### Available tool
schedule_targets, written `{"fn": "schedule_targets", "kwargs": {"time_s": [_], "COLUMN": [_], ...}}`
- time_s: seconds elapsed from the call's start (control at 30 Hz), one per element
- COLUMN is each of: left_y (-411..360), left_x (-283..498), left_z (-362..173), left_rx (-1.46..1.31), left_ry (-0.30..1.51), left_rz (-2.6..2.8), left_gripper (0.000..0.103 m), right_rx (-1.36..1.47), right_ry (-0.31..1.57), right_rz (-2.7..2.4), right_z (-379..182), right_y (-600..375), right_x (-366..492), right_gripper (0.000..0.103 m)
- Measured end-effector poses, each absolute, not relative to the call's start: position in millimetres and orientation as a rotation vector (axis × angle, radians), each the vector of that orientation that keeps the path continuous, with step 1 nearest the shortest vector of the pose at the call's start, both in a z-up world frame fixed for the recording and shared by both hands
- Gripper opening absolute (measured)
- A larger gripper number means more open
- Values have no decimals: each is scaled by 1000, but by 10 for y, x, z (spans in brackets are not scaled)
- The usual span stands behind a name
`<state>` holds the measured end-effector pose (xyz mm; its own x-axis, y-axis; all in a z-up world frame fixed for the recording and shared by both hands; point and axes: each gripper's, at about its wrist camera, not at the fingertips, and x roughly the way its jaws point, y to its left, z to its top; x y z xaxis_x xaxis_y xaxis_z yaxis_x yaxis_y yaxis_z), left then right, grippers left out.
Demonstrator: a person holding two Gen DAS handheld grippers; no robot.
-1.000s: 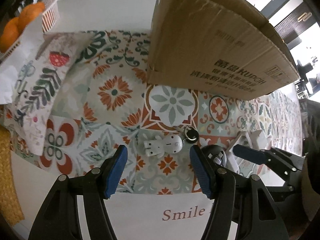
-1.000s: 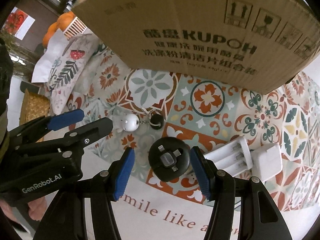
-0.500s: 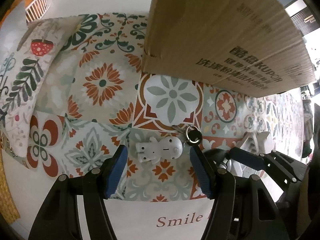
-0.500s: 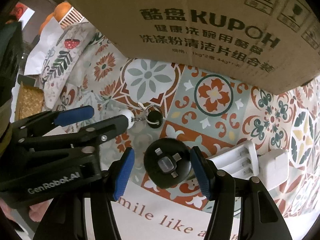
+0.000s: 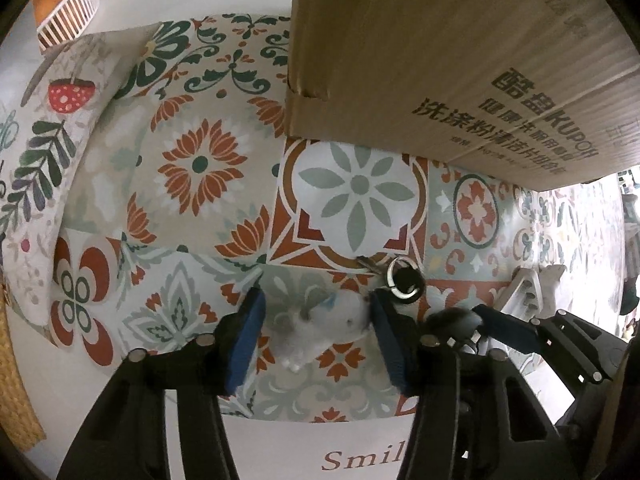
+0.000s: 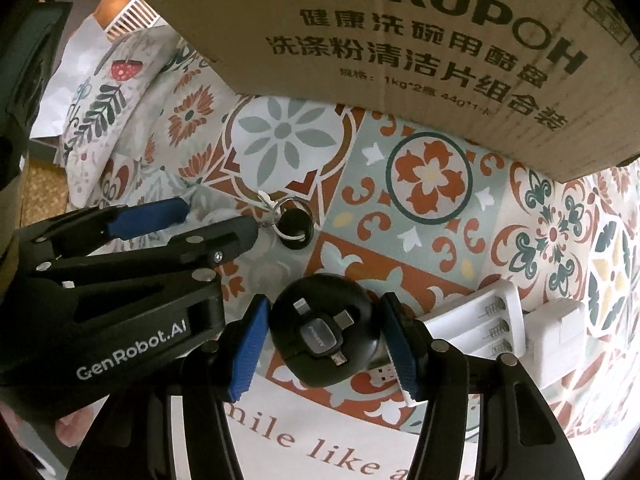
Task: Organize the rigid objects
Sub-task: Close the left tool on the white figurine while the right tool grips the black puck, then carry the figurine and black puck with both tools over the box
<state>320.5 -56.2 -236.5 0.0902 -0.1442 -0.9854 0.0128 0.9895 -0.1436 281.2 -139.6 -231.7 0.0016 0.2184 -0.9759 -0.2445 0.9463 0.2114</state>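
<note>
Keychain figurine (image 5: 320, 328), white and blurred, lies between your closing left gripper (image 5: 316, 336) jaws, pads not clearly pressing; judged light, rigid plastic, take its body. Your right gripper (image 6: 324, 340) brackets the round black cable adapter (image 6: 324, 336); contact unclear. The cardboard box (image 6: 400, 40) interior is hidden.

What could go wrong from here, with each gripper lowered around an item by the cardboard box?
The left gripper is closing on the white figurine; its key ring trails outside the jaws and may snag. The right gripper brackets the round black cable adapter, whose curved sides could slip and knock the white battery charger.
</note>
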Motion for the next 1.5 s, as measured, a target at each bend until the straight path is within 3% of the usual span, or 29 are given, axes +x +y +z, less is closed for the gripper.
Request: {"fn": "schedule_targets", "kwargs": {"time_s": [0.03, 0.3, 0.37, 0.43, 0.57, 1.1, 1.5], "left_y": [-561, -427, -367, -316, -295, -666, -558], "left_x": [3210, 3174, 3143, 3095, 3003, 3147, 3103], "left_z": [-2377, -2354, -2338, -2283, -2203, -2269, -2356], "left_rx": [-108, -116, -116, -102, -23, 165, 92], "left_ry": [1473, 1495, 1496, 1486, 1464, 1467, 1421], "left_rz": [-120, -146, -152, -163, -200, -378, -358], "left_gripper": [41, 41, 44, 55, 56, 39, 38], "right_rx": [-20, -6, -3, 5, 17, -19, -21], "right_ry": [1526, 1514, 1513, 1513, 1502, 1498, 1493], "right_rz": [362, 345, 343, 339, 339, 343, 331], "right_z": [-2315, -2329, -2327, -2322, -2269, -2205, -2225], "right_y": [-1412, -1558, -1569, -1591, -1643, -1677, -1613], "right_x": [2814, 2851, 2858, 2870, 2839, 2640, 2637], "right_gripper": [57, 57, 57, 57, 57, 57, 57]}}
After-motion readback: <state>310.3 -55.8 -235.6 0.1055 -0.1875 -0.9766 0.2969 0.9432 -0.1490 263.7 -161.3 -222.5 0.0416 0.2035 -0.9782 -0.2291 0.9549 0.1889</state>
